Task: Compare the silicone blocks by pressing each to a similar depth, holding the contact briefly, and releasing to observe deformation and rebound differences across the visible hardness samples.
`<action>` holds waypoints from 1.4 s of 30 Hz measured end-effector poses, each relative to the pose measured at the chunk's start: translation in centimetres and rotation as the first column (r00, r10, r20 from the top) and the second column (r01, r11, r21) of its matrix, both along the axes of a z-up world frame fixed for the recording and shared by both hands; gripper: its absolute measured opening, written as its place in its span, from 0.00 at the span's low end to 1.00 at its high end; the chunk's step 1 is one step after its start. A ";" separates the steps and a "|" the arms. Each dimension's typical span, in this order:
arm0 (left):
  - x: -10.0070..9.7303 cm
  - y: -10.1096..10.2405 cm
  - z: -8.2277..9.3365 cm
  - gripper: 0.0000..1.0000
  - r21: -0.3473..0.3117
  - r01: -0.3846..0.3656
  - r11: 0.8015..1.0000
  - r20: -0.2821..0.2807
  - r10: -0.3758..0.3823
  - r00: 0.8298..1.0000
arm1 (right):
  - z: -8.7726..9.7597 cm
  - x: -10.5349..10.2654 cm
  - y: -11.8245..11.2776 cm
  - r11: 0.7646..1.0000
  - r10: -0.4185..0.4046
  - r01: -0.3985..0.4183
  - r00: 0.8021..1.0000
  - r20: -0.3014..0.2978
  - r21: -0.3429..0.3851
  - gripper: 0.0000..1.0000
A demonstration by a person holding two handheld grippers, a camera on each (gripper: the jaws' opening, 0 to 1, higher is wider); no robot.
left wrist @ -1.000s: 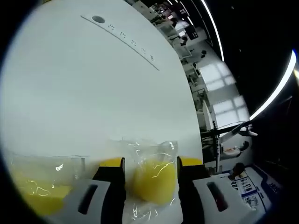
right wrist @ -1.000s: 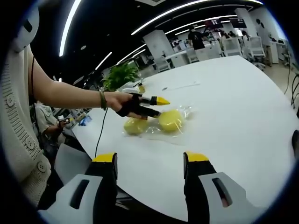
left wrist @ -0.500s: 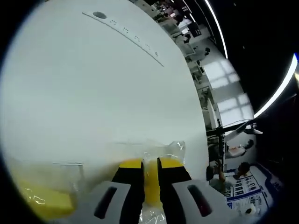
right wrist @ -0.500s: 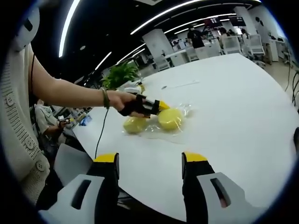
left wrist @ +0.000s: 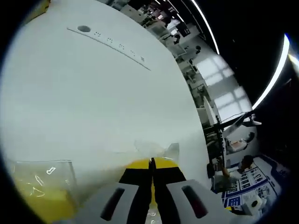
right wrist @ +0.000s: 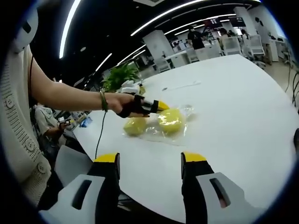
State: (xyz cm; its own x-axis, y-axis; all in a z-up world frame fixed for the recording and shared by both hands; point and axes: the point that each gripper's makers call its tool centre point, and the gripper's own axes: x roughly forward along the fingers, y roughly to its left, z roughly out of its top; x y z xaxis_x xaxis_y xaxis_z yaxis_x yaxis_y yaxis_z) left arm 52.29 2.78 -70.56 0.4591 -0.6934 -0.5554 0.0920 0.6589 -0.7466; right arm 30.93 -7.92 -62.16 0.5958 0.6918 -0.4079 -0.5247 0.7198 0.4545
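In the left gripper view, the left gripper (left wrist: 152,170) has its jaws brought together almost to touching, pinching a yellow silicone block (left wrist: 150,164) in clear plastic wrap; only a sliver of yellow shows above and between the jaw tips. A second wrapped yellow block (left wrist: 39,203) lies low at the left on the white worktop (left wrist: 93,93). A long strip with a round mark and small holes (left wrist: 110,42) lies far across the worktop.

In the right gripper view, the right gripper (right wrist: 149,161) hovers with jaws wide apart and nothing between them, well short of the blocks. Beyond it the person's hand (right wrist: 119,103) holds the left gripper against the right-hand block, which looks slightly flattened, though that is hard to judge here. A potted plant (right wrist: 120,74) stands behind.
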 end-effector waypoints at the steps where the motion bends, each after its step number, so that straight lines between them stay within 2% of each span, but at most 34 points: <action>1: -0.1 -0.1 0.2 0.00 -0.002 0.007 1.000 0.006 -0.007 1.000 | 0.1 0.0 0.0 1.000 0.001 -0.001 1.000 0.003 0.000 0.48; 7: -0.9 -0.8 1.6 0.00 0.007 0.045 0.999 0.054 -0.045 0.998 | 0.6 -0.2 -0.2 1.000 -0.008 0.008 1.000 0.019 -0.002 0.48; 12: -1.9 -1.8 3.5 0.00 0.002 0.091 0.996 0.115 -0.091 0.989 | 0.4 -0.9 -0.1 1.000 -0.007 0.007 1.000 0.017 -0.006 0.48; 14: -2.3 -2.5 4.5 0.00 -0.012 0.140 0.990 0.153 -0.136 0.979 | 0.6 -1.2 0.0 1.000 -0.006 0.007 1.000 0.020 -0.005 0.48; 20: -4.0 -4.0 6.3 0.00 -0.007 0.205 0.979 0.202 -0.200 0.959 | 0.6 -1.9 -0.1 0.999 0.000 0.001 1.000 0.024 -0.035 0.49; 25: -5.8 -5.1 7.6 0.00 0.000 0.281 0.960 0.236 -0.273 0.933 | 1.3 -2.4 -0.2 0.999 -0.011 0.012 0.999 0.040 -0.034 0.49; 26: -6.3 -5.3 7.9 0.00 0.008 0.307 0.952 0.253 -0.299 0.920 | 1.4 -2.5 -0.2 0.999 -0.011 0.013 0.999 0.042 -0.037 0.49; 27: -6.6 -5.3 8.1 0.00 0.014 0.312 0.950 0.258 -0.305 0.917 | 1.5 -2.6 -0.1 0.999 -0.009 0.011 0.999 0.045 -0.038 0.49; 29: -7.5 -5.5 8.7 0.00 0.030 0.345 0.938 0.282 -0.340 0.897 | 1.7 -2.9 0.2 0.999 -0.002 0.004 0.999 0.054 -0.041 0.49; 31: -8.0 -5.4 9.1 0.00 0.044 0.357 0.933 0.291 -0.354 0.889 | 2.0 -3.1 0.4 0.999 0.001 0.001 0.998 0.062 -0.043 0.49; 32: -8.3 -5.3 9.4 0.00 0.057 0.369 0.928 0.305 -0.368 0.878 | 2.2 -3.2 0.5 0.999 0.002 0.001 0.998 0.068 -0.045 0.50; 36: -9.0 -4.7 10.4 0.00 0.071 0.382 0.922 0.320 -0.383 0.867 | 2.7 -3.3 1.2 0.999 0.010 -0.006 0.997 0.079 -0.052 0.53; 38: -9.4 -4.5 11.2 0.00 0.088 0.401 0.912 0.339 -0.406 0.849 | 3.0 -3.3 1.5 0.998 0.022 -0.015 0.995 0.096 -0.068 0.55; 42: -10.2 -3.8 13.0 0.00 0.107 0.407 0.907 0.371 -0.416 0.830 | 3.8 -3.0 1.9 0.997 0.029 -0.019 0.991 0.129 -0.077 0.56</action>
